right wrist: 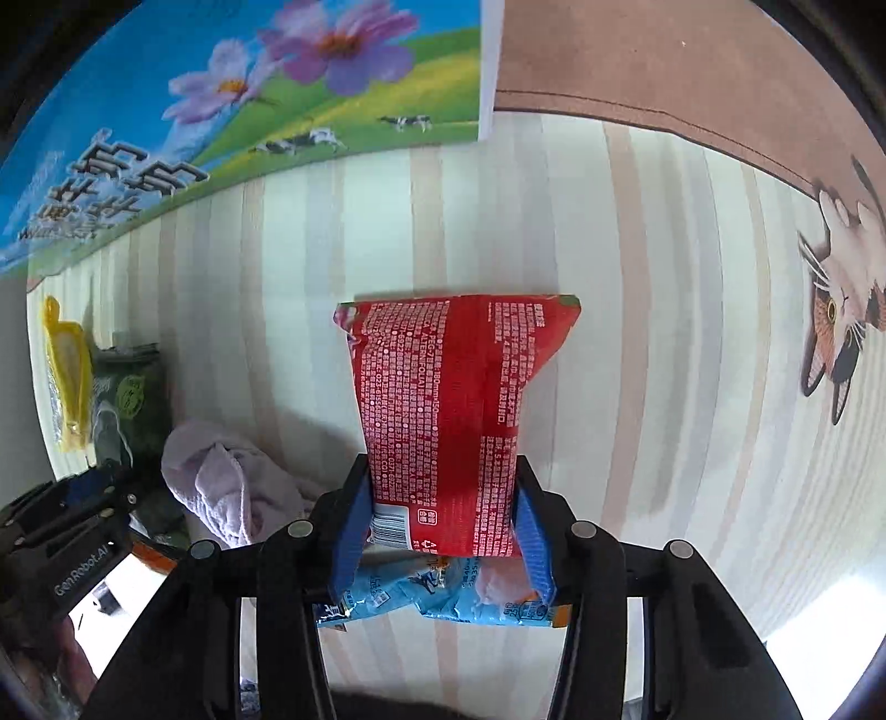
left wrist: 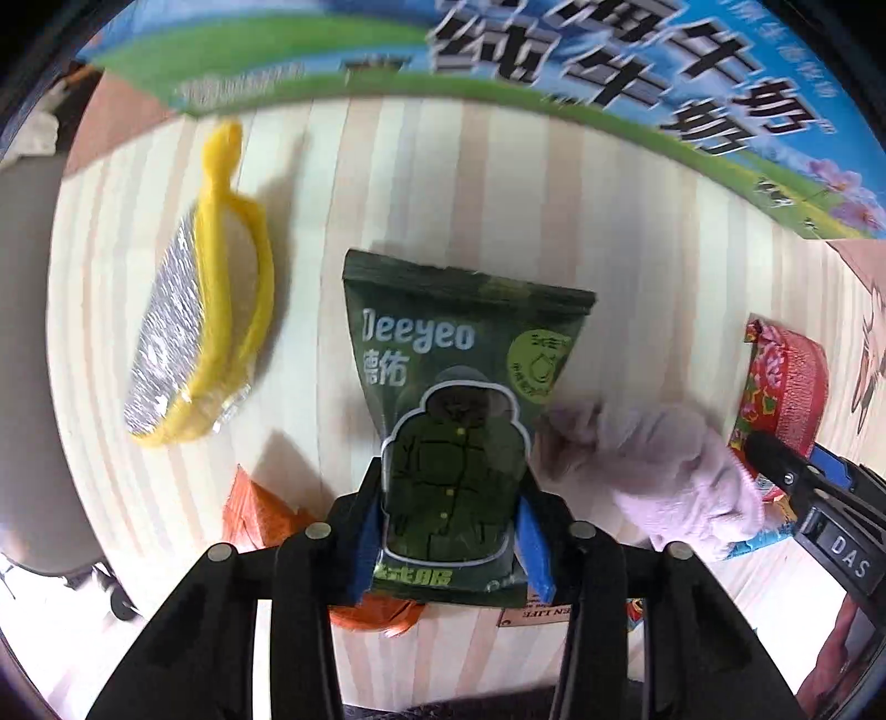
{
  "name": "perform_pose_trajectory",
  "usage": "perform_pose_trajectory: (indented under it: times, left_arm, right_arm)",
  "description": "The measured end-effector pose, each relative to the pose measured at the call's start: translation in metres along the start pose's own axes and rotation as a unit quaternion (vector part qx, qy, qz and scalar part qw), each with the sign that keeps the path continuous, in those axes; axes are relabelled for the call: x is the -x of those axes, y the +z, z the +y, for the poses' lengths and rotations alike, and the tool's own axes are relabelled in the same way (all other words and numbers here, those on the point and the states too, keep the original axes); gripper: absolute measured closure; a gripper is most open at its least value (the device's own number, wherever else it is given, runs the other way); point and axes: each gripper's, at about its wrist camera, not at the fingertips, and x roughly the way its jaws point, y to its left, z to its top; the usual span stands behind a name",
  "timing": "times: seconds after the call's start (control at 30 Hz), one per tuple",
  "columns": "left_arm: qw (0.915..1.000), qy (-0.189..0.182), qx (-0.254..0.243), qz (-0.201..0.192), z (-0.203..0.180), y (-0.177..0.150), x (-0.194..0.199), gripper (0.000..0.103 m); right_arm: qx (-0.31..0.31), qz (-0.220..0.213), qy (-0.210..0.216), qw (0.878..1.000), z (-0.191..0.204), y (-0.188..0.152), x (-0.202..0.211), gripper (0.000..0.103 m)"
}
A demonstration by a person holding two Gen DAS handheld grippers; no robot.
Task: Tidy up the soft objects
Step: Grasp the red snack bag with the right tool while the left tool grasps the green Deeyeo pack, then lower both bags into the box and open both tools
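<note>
The dark green plastic pouch (left wrist: 451, 410) printed with a jacket drawing sits pinched at its lower end between the blue pads of the left tool (left wrist: 451, 545), its top edge reaching out over the pale striped wooden table (left wrist: 498, 183). The red plastic packet (right wrist: 451, 410) covered in small white print is clamped the same way in the right tool (right wrist: 443, 548), lower end between the blue pads, the rest standing out over the table.

Just right of the green pouch lies a crumpled pale lilac cloth (left wrist: 659, 471), touching the pouch's edge in the left wrist view. Under the red packet a crinkled light blue wrapper (right wrist: 437, 595) lies on the table. Partly under the left tool shows an orange bag (left wrist: 260, 512). To the left of the green pouch, apart from it, lies a yellow-framed pad with a silver glittery face (left wrist: 199, 327), wrapped in clear film.

Along the far edge of the table stands a blue and green milk carton box (left wrist: 554, 50) with printed flowers and cows.
</note>
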Motion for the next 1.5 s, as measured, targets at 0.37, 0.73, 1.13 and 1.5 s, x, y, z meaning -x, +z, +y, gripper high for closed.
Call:
perform_pose_trajectory:
  times: [0.37, 0.73, 1.13, 1.5]
  left_arm:
    - [0.9991, 0.004, 0.003, -0.042, -0.014, -0.017, 0.026, 0.068]
    - [0.9811, -0.103, -0.049, -0.157, -0.04, -0.043, 0.202, 0.068]
    - [0.9883, -0.031, -0.008, -0.149, 0.028, 0.166, 0.214, 0.068]
    - [0.9953, 0.053, -0.019, -0.079, 0.008, 0.266, 0.161, 0.068]
  right_arm:
    - [-0.016, 0.001, 0.006, 1.0, -0.012, 0.0, 0.004, 0.055]
    - [0.021, -0.109, 0.131, 0.985, 0.003, -0.016, 0.167, 0.056]
    - [0.004, -0.104, 0.083, 0.991, 0.047, 0.139, 0.176, 0.056]
    - [0.0, -0.039, 0.038, 0.999, 0.054, 0.165, 0.096, 0.056]
